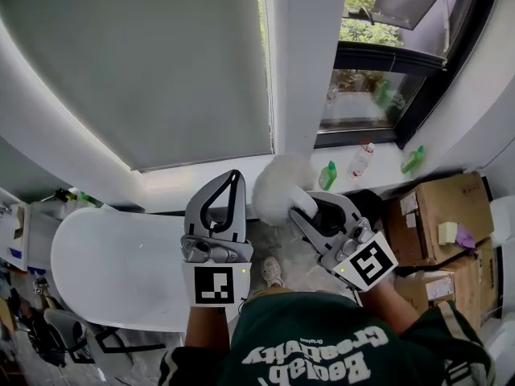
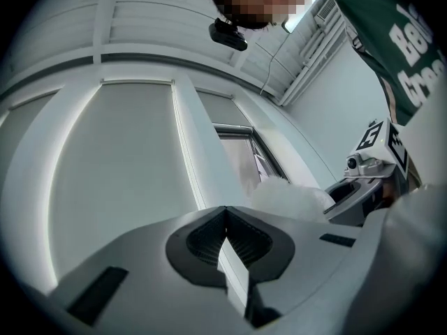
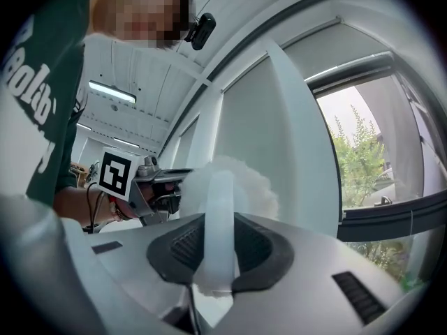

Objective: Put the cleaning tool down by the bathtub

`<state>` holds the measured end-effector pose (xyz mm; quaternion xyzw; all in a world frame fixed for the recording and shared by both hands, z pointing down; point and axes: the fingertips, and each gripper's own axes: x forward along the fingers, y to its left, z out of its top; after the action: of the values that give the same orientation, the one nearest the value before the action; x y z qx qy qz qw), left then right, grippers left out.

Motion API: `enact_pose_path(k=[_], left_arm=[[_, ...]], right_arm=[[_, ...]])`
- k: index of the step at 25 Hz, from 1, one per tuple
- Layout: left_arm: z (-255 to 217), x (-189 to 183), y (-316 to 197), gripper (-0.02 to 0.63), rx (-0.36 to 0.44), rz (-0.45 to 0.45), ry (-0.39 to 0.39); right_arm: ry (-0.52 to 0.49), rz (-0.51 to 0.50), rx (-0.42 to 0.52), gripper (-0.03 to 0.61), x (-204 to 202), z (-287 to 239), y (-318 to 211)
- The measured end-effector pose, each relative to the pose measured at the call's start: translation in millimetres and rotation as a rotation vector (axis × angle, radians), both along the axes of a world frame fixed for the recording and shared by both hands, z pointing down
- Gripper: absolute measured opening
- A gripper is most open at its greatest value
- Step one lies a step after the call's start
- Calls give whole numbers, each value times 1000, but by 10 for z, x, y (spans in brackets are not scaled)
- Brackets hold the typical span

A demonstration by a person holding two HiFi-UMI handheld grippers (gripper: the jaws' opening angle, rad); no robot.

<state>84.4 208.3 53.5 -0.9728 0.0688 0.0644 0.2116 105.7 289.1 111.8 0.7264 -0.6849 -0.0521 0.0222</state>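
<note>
Currently my right tongs [image 3: 218, 246] pinch the fluffy white duster [image 3: 244, 183] by its handle; left tongs [image 2: 225, 222] pressed together; white oval bathtub [image 1: 113, 272] at nine o'clock.

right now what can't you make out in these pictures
- duster handle length: head view, buried in the right gripper.
- bathtub right end: head view, behind the left gripper.
- bottles on the sill: head view, too small to read labels.
- floor beside the tub: head view, mostly hidden by both grippers.
</note>
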Motion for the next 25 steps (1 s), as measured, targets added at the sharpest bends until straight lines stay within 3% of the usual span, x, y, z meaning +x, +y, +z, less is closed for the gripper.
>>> enact_pose_path(k=[4, 13, 25], left_arm=[[37, 194, -410, 5, -20, 8, -12], [270, 270, -883, 6, -56, -5, -33], [667, 529, -1525, 5, -149, -10, -57]], right_arm=[[-32, 12, -36, 92, 152, 45, -436], [-16, 16, -34, 92, 323, 143, -845], [-66, 33, -123, 92, 584, 503, -1440]])
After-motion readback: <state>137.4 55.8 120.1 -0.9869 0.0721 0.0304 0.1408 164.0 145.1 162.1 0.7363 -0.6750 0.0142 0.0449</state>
